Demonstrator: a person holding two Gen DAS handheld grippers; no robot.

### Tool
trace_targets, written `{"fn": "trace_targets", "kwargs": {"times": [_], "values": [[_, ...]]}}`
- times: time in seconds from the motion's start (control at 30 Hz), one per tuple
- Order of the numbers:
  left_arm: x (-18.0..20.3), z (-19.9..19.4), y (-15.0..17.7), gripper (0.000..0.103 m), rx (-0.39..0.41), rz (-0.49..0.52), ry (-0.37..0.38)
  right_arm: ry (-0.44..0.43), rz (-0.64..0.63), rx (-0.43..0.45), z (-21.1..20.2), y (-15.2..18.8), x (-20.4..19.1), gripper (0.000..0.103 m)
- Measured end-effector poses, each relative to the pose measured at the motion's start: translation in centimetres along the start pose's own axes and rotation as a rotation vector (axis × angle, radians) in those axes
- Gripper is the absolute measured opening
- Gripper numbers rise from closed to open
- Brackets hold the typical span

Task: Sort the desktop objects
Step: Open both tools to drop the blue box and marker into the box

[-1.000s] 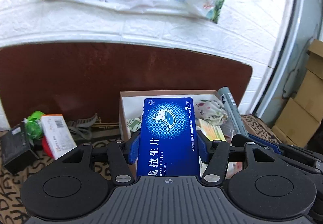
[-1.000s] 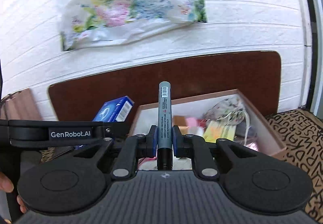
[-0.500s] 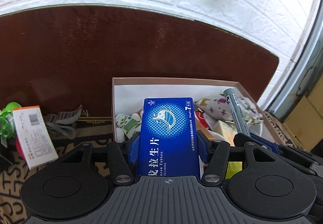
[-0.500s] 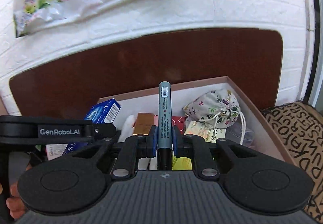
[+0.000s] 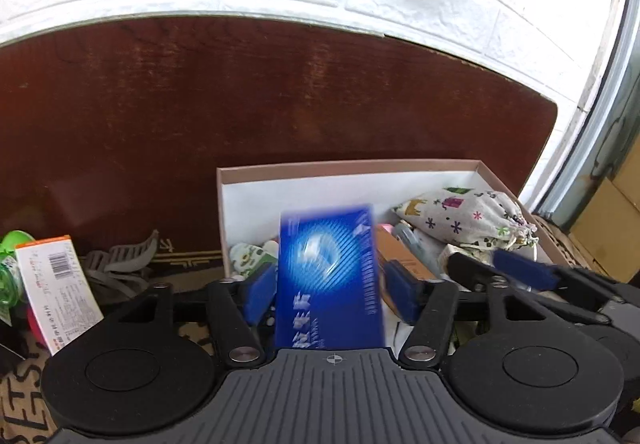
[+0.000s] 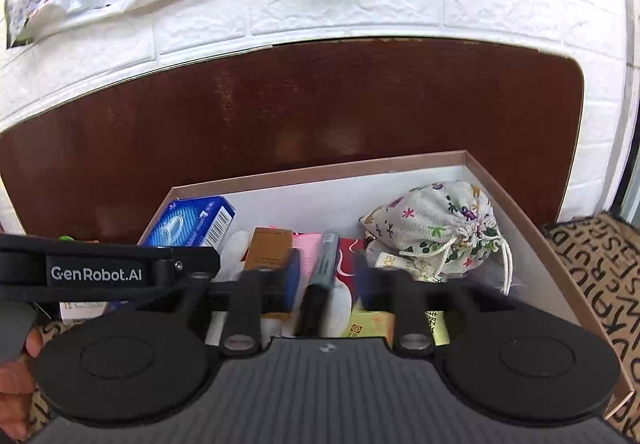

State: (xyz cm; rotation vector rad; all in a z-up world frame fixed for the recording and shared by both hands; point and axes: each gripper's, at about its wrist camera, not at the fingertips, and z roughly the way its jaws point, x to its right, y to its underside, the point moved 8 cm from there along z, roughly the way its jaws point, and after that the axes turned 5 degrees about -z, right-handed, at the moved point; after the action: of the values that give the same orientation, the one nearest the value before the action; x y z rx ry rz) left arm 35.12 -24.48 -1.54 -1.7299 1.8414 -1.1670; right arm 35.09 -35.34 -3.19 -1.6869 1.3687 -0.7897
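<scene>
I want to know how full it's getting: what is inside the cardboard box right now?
The cardboard box holds a printed drawstring pouch, a brown carton, pink and red packets, a yellow packet; a blue medicine box and marker are dropping in. Its floor is mostly covered.

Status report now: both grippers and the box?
Left gripper opening, blue carton loose between fingers. Right gripper opening, marker released. Both over box. Nothing blocking.

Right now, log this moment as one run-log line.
left tongs: opening, blue box dropping free | right tongs: opening, marker released | target: cardboard box
</scene>
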Motion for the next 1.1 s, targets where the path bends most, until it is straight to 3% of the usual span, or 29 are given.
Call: {"fn": "trace_targets", "kwargs": {"times": [0.1, 0.13, 0.2, 0.4, 0.83, 1.1], "values": [[-0.8, -0.8, -0.2, 0.103, 0.036, -0.056, 0.0, 0.045, 0.021, 0.029, -1.1, 0.0, 1.1, 0.067], [-1.0, -1.1, -0.2, 0.103, 0.043, -0.074, 0.011, 0.045, 0.035, 0.037, -1.6, 0.0, 1.5, 0.072], [-0.9, -1.5, -0.2, 0.103, 0.042, -0.092, 0.03, 0.037, 0.051, 0.058, -2.7, 0.1, 2.0, 0.09], [0.1, -3.1, 0.7, 0.103, 0.052, -0.049, 0.067, 0.036, 0.035, 0.096, -5.4, 0.5, 1.6, 0.102], [2.3, -6.8, 3.2, 0.103, 0.071, 0.058, 0.095, 0.004, 0.004, 0.047, -8.1, 2.5, -0.4, 0.103], [2.6, -8.8, 3.9, 0.103, 0.08, 0.072, 0.086, 0.012, 0.006, 0.046, -9.8, 2.9, -0.8, 0.103]]}}
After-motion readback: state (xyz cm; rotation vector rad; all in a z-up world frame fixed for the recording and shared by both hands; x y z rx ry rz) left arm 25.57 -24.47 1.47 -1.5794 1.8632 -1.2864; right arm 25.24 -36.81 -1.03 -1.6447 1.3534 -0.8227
